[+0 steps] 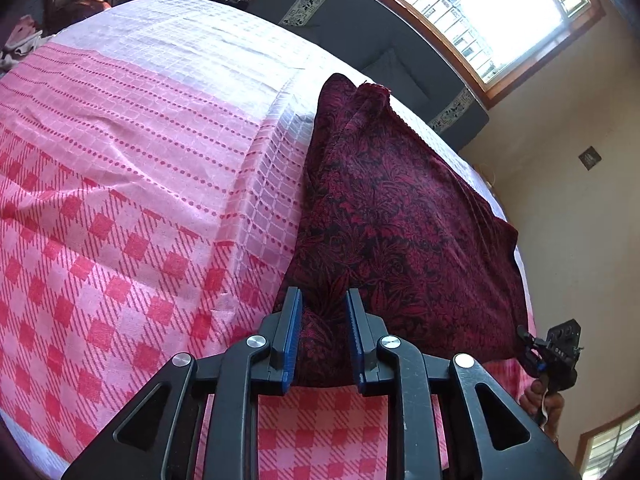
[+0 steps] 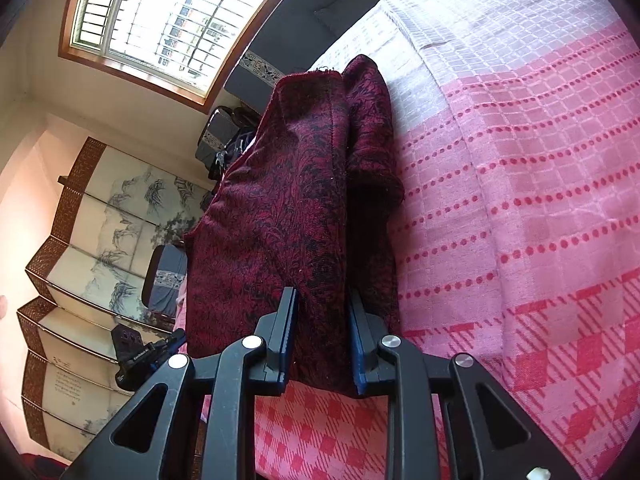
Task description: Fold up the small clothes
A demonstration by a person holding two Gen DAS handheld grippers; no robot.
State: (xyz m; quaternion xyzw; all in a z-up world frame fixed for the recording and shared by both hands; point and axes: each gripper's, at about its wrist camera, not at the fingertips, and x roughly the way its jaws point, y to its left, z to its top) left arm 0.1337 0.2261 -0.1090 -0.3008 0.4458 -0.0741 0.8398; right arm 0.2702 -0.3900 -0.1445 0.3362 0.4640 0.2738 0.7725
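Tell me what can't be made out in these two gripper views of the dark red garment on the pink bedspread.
- Left wrist view: the garment's near corner is hidden between the left gripper's fingers.
- Right wrist view: its near edge is hidden between the right gripper's fingers; whether the pads press it is unclear.
- Both views: what kind of garment it is; it lies folded on the bedspread.

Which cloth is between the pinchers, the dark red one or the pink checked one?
The dark red leafy cloth: it sits between the fingers of the left gripper and right gripper. The pink checked sheet lies spread underneath.
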